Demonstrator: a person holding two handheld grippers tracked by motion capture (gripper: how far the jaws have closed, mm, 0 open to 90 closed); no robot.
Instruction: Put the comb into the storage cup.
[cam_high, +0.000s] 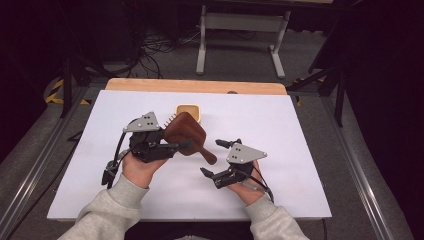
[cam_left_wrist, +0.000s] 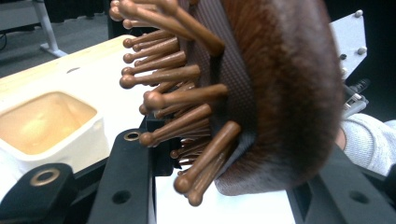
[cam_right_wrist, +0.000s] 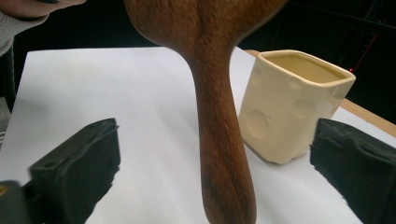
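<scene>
A dark brown wooden hairbrush (cam_high: 185, 131) hangs tilted above the white table, bristles facing away from me. My left gripper (cam_high: 177, 138) is shut on its head; in the left gripper view the bristle pins and the wooden back (cam_left_wrist: 280, 93) sit between the jaws of that gripper (cam_left_wrist: 233, 186). The handle (cam_right_wrist: 224, 140) slopes down towards my right gripper (cam_high: 212, 157). My right gripper (cam_right_wrist: 215, 163) is open, its jaws wide on either side of the handle and not touching it. A cream square cup (cam_high: 188, 111) stands upright just behind the brush.
The cup (cam_right_wrist: 294, 102) is empty, with round dimples on its side; its open top (cam_left_wrist: 46, 121) lies left of the brush. The white board (cam_high: 300, 130) has a wooden strip (cam_high: 195, 86) along its far edge. Metal frames and cables stand on the floor beyond.
</scene>
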